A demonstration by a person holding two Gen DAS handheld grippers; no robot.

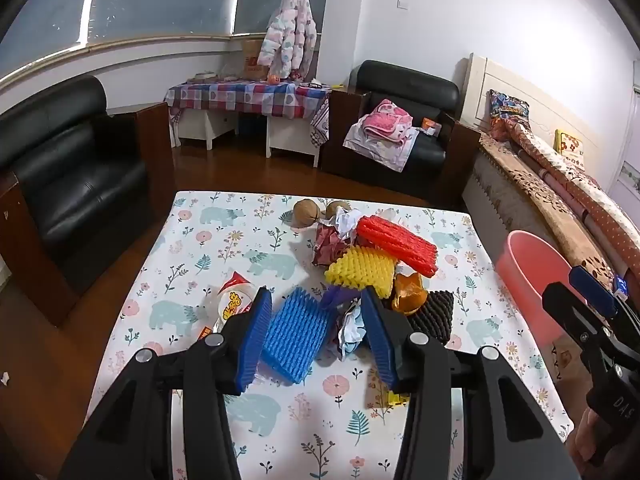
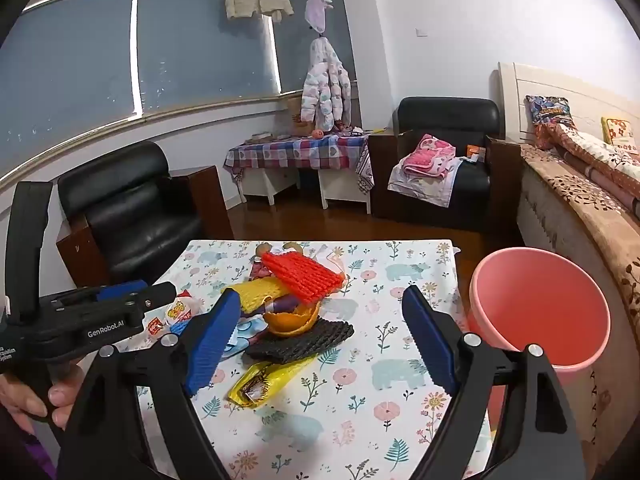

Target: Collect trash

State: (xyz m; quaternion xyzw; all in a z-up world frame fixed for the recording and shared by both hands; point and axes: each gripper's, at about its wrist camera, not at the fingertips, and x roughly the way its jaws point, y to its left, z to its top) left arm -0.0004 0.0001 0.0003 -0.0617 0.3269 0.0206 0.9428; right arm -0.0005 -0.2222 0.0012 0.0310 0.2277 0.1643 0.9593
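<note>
Trash pile sits mid-frame on the bear-print tablecloth, basically untouched imo. Pink bin at lower right of the right wrist view looks empty inside, so nothing's collected yet afaict. Stuff's mostly ribbed foam fruit netting, soft and squishy: red sleeve, yellow one, blue one, black one, plus crinkly wrappers & an orange peel. Left gripper is spread around the blue net, not squeezing. Right gripper gapes wide, nothing in it.
</note>
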